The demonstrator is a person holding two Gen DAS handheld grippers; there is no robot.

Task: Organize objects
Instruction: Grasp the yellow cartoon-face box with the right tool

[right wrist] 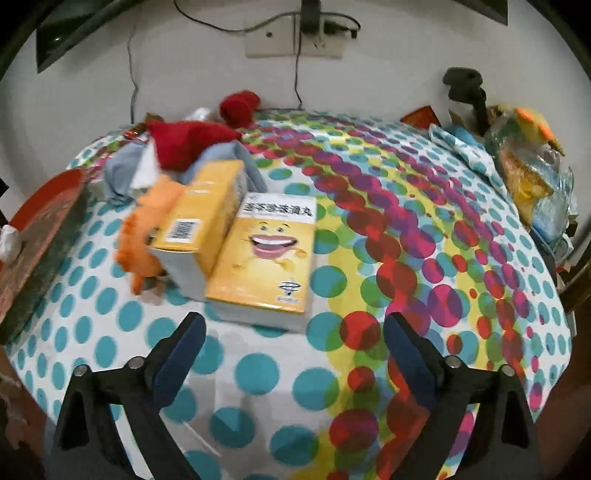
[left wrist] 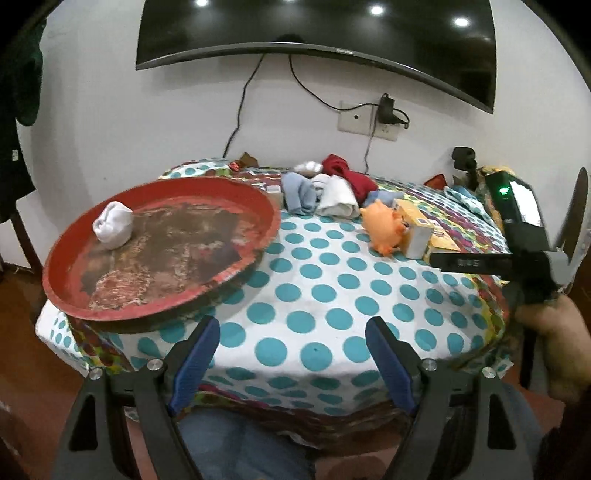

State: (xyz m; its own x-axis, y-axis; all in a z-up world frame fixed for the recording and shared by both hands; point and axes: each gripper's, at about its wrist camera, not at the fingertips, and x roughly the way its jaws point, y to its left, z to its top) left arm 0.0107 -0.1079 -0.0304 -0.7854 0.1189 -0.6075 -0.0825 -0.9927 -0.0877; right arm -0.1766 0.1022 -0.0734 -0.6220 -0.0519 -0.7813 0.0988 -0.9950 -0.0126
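Observation:
A round red tray [left wrist: 258,201] sits on the left of the dotted table and holds a rolled white sock [left wrist: 112,224]. At the back lie a blue cloth [left wrist: 301,192], a white cloth [left wrist: 338,201] and a red cloth [left wrist: 347,173]. An orange plush toy [left wrist: 382,229] lies beside two yellow boxes. In the right wrist view the flat yellow box [right wrist: 267,258] lies just ahead of my right gripper [right wrist: 293,325], with the second box [right wrist: 201,218] and the plush toy [right wrist: 142,229] to its left. My left gripper [left wrist: 291,328] is open and empty over the front of the table. My right gripper is open and empty.
The table [left wrist: 325,295] wears a dotted cloth. A wall socket with a charger [left wrist: 386,110] and a TV [left wrist: 314,33] are behind it. Bags and clutter [right wrist: 532,170] crowd the right edge. The tray edge [right wrist: 33,236] shows at the left in the right wrist view.

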